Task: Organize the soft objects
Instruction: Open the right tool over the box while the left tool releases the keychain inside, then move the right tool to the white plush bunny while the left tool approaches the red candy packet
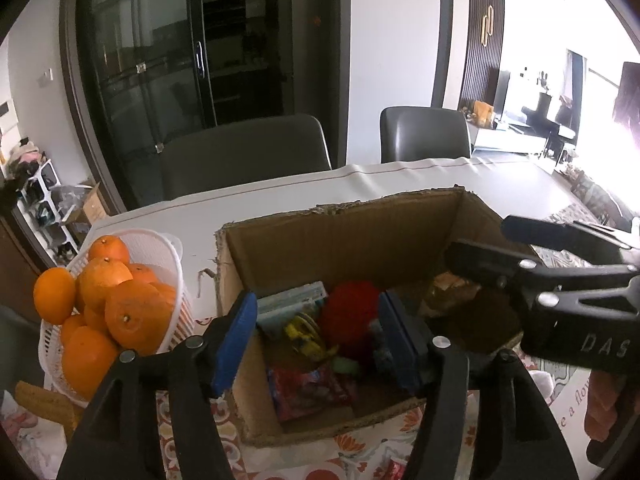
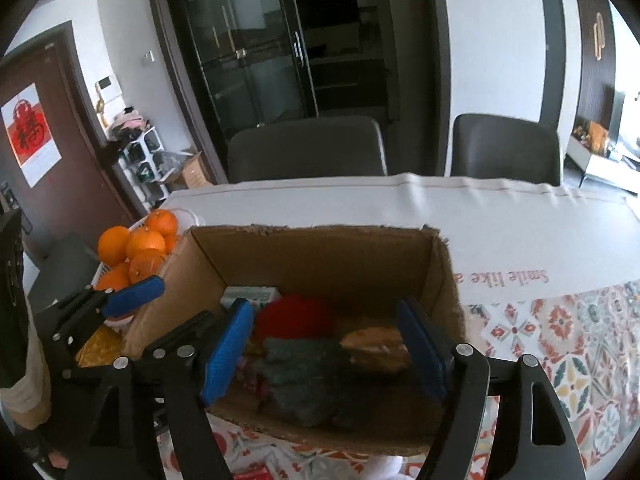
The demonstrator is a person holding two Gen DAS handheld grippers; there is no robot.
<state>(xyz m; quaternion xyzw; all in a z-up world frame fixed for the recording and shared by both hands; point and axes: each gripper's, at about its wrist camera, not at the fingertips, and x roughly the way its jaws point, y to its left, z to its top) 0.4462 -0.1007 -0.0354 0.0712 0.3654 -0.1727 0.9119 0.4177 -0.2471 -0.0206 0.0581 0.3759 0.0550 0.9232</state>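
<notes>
Fingers of both grippers released, nothing clamped. Left gripper [image 1: 316,340] hangs over the near-left part of the open cardboard box [image 1: 340,236], blue fingers [image 1: 234,340] spread wide; its left pad sits over the box's left wall, the right one over the contents. Nothing pressed between the pads, only box contents seen below the gap. Right gripper [image 2: 326,348] is over the same box [image 2: 320,248], fingers [image 2: 228,352] wide apart, tips dipping inside the walls; grey-green knitted piece [image 2: 304,384] lies under the gap, apart from both pads as far as visible. Cannot tell if either tip brushes anything below.

Soft things are in the box: red fluffy ball [image 1: 350,312] mid-box against the back, grey-green knit in front of it, brown bun-like plush [image 2: 376,346] at the right, just beside the right gripper's right finger. Also in there: teal flat pack [image 1: 290,304] back left, yellow toy [image 1: 302,334], red wrapper [image 1: 308,392] on the floor of the box near the front.

Box stands on the table [image 2: 520,224], on a patterned cloth [image 2: 572,344]. White basket [image 1: 168,248] of oranges [image 1: 132,316] just left of the box. In the left wrist view the right gripper [image 1: 476,252] shows from the side, reaching in over the right wall
</notes>
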